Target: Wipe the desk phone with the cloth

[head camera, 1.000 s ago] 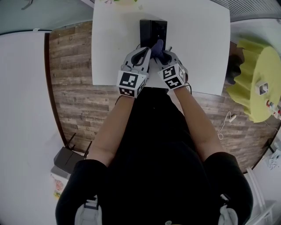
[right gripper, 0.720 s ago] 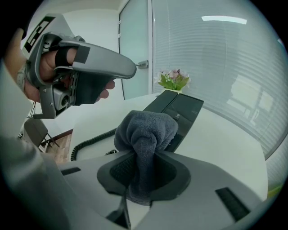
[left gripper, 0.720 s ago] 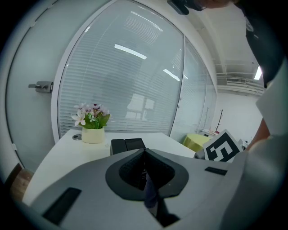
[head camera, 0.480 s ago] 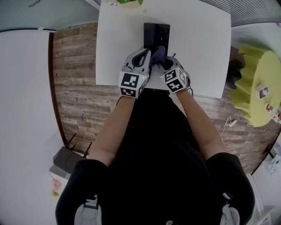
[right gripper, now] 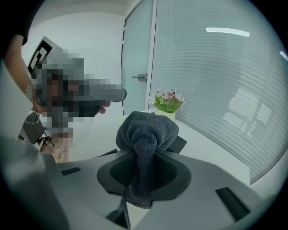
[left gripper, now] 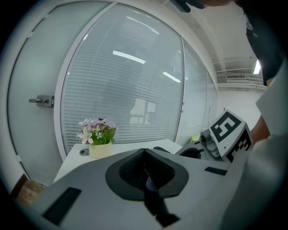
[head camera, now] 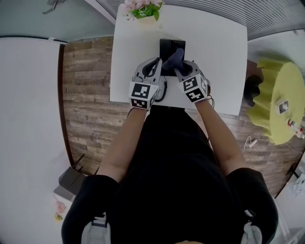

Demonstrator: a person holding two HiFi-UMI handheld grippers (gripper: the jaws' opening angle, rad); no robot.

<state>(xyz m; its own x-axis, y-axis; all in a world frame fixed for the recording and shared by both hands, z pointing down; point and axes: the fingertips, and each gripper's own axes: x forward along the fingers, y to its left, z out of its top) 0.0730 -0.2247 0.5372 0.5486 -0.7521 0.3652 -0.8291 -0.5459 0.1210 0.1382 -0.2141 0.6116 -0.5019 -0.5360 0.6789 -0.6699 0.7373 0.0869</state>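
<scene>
Had the jaws of the right gripper (head camera: 180,68) clamped on the grey cloth (head camera: 174,57), those of the left gripper (head camera: 156,66) pressed together, empty. Hung over the desk phone (head camera: 167,45), upper centre of the head view. Could shove the phone along the table (head camera: 219,57) or snag its cord (head camera: 163,91) if pressed hard.

A white table (head camera: 219,57) carries a black desk phone (head camera: 167,46) and a potted flower (head camera: 143,10).

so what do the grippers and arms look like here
The left gripper and right gripper are pale grey moulded shells with dark textured pads inside the jaws. The left one's white cube and the right one's bear black square markers. The person wears a black short-sleeved top, leaving the forearms bare.
</scene>
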